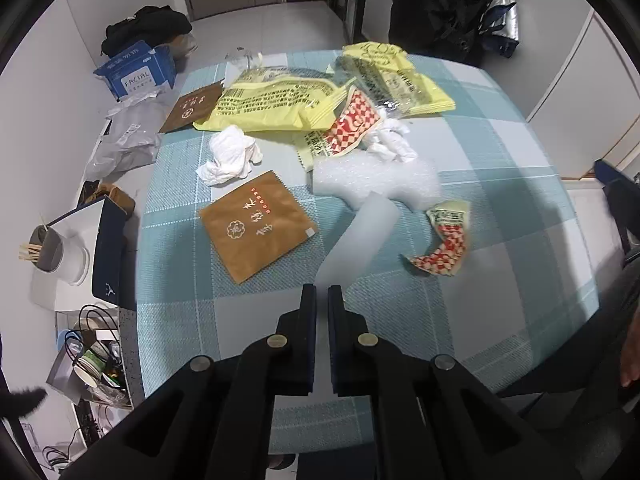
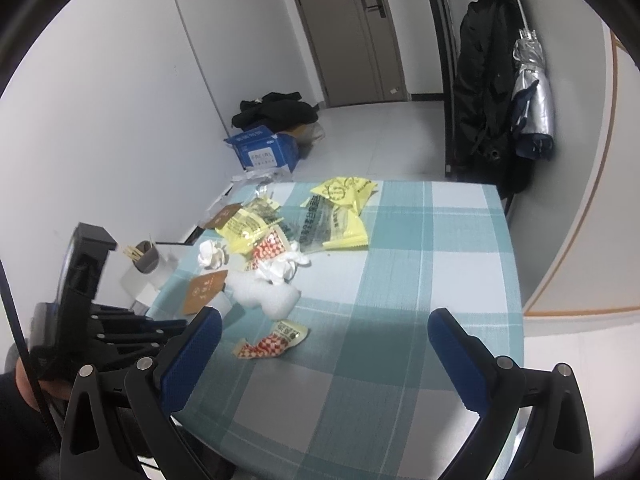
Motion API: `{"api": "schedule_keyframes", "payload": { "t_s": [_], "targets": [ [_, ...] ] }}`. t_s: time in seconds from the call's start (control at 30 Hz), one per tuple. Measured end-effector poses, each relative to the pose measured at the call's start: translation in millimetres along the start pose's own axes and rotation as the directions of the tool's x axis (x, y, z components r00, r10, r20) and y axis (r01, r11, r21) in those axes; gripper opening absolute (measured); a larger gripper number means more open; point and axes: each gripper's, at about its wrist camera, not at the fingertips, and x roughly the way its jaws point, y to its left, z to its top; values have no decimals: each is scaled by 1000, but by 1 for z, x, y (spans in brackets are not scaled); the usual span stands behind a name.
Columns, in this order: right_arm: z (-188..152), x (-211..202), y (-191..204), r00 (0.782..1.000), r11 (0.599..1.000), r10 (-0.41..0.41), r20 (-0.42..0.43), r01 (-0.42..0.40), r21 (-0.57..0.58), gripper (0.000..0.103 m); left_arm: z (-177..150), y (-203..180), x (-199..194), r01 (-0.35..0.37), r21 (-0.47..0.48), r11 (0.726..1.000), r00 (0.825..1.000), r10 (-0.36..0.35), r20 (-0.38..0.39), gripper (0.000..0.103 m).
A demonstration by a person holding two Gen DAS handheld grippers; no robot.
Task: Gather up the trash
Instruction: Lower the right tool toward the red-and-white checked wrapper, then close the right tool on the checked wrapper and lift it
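Checked blue cloth [image 1: 500, 208] covers the table. At the bottom middle, the left claw [image 1: 322, 294] is pinched shut on a see-through strip of bubble wrap [image 1: 360, 236] running up toward the middle. Just right lies a torn red wrapper [image 1: 444, 240]. The right claw [image 2: 324, 320] gapes wide, holding nothing.

On the checked tablecloth [image 1: 500, 208] lie two brown paper packets [image 1: 256, 226], one near and one [image 1: 192, 106] at the far edge. There are two yellow plastic bags [image 1: 272, 102], the other [image 1: 396, 76] to its right. Two red-and-white checked wrappers [image 1: 354, 122] show, the second [image 1: 444, 240] lying apart. Two crumpled white tissues [image 1: 230, 156] appear, the other [image 1: 390, 140] further right, plus one white foam sheet [image 1: 372, 184].
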Motion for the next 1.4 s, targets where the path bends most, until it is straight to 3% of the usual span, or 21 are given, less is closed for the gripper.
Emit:
{"api": "schedule_keyframes", "payload": {
  "t_s": [0.17,0.3,0.47,0.6,0.77,0.87,1.0,1.1,1.13,1.4],
  "targets": [
    [-4,8,3,1000,1000,-5,-29,5,-14,103,-1,11,-10,74,-68,995,997,-73,23,2],
    [-8,19,13,998,999,-13,-58,10,-46,103,-1,26,-16,182,-160,970,983,-177,45,2],
    [-18,43,31,991,993,-3,-132,-13,-114,97,-1,34,-22,216,-186,959,976,-204,81,2],
    [-23,72,31,977,997,27,-211,-42,-66,87,-2,38,-28,244,-199,949,968,-226,106,2],
    [-27,97,36,966,999,-18,-260,4,-54,83,-2,43,-34,260,-197,945,963,-239,125,2],
    [-28,103,42,968,997,-43,-247,26,-71,81,-1,45,-34,272,-197,942,959,-251,129,2],
    [-31,103,51,967,990,-89,-240,60,-124,63,-2,46,-35,277,-196,941,958,-256,128,2],
    [-34,99,51,968,991,-70,-241,40,-129,31,-3,46,-38,278,-196,941,958,-255,132,2],
    [-35,97,50,969,992,-53,-243,24,-121,27,-3,47,-38,276,-196,941,958,-254,134,2],
    [-38,86,38,965,998,10,-262,-26,-55,21,-2,37,-41,282,-189,941,956,-259,137,2]
  ]
}}
